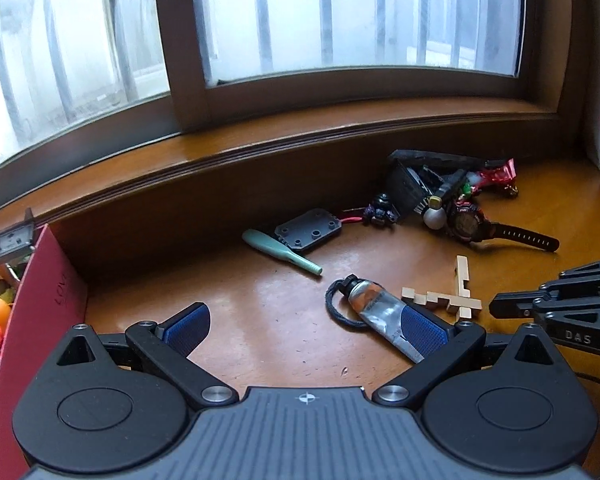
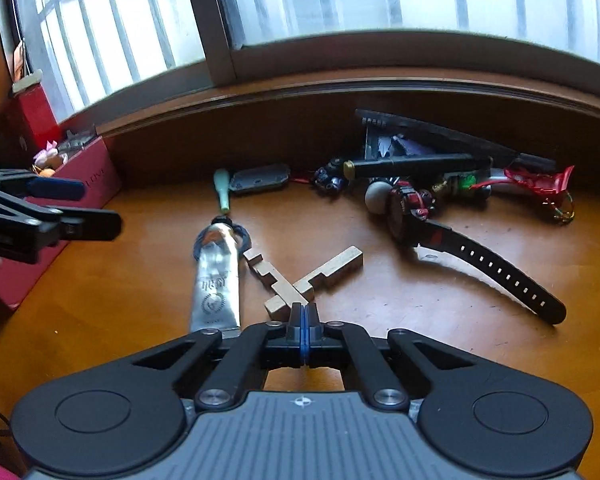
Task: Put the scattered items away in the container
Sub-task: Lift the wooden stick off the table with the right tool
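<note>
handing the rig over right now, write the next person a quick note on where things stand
Left claw: open, empty, hovering over the wooden table by the silver tube.
Right claw: shut, empty, just short of the wooden puzzle cross.
Red box at far left already holds several items.
Left out: tube, cross, green handle, grey plate, black watch, and the pile by the sill.

Bare tabletop (image 1: 260, 320) ahead; clutter pile (image 1: 440, 196) blocks far right.
</note>
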A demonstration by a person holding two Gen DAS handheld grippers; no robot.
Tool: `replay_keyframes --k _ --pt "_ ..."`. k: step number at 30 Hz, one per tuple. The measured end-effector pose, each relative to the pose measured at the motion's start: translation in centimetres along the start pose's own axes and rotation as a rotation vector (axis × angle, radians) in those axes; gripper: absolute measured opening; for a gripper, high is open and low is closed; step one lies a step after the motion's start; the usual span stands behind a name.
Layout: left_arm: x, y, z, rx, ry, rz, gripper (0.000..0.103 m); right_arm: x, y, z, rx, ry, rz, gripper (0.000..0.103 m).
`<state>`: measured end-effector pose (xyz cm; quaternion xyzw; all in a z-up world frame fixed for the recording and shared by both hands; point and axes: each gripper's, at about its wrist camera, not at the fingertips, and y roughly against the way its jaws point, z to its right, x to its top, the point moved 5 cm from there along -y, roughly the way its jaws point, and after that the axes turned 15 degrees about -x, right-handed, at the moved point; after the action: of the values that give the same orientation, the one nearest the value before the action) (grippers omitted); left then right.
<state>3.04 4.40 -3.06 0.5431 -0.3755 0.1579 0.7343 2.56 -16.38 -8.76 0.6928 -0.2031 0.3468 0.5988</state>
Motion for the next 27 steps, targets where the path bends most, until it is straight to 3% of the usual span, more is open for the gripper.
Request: replay_keyframes --k 3,8,11,15,22,27 --pt "0.0 -0.6 0.2 -0.029 -0.008 -0.009 0.103 0.2 0.6 0.1 0.014 -0.024 -0.005 0.001" --pt "-0.2 -1.7 2.2 -0.100 -0.096 -0.015 0.103 1.8 -0.8 1.8 -0.056 -0.165 -0.085 0.024" --pt "-0.2 -2.4 4.0 -0.151 -0.185 -0.007 0.103 3.4 -2.0 1.9 -0.087 -0.220 -0.088 0.025" --pt "-0.1 -3.4 5.5 -0.175 -0.308 -0.005 0.101 3.9 -2.3 0.9 -0.103 -0.192 -0.076 0.026" --pt "-0.5 -3.3 2.3 -0.145 -0.190 -0.019 0.101 4.1 -1.8 -1.7 -0.063 -0.059 -0.018 0.026" --pt "-2.0 -2.0 -0.4 -0.084 -0.124 -0.033 0.101 4.1 -2.4 -4.6 0.023 0.055 -0.023 0.026"
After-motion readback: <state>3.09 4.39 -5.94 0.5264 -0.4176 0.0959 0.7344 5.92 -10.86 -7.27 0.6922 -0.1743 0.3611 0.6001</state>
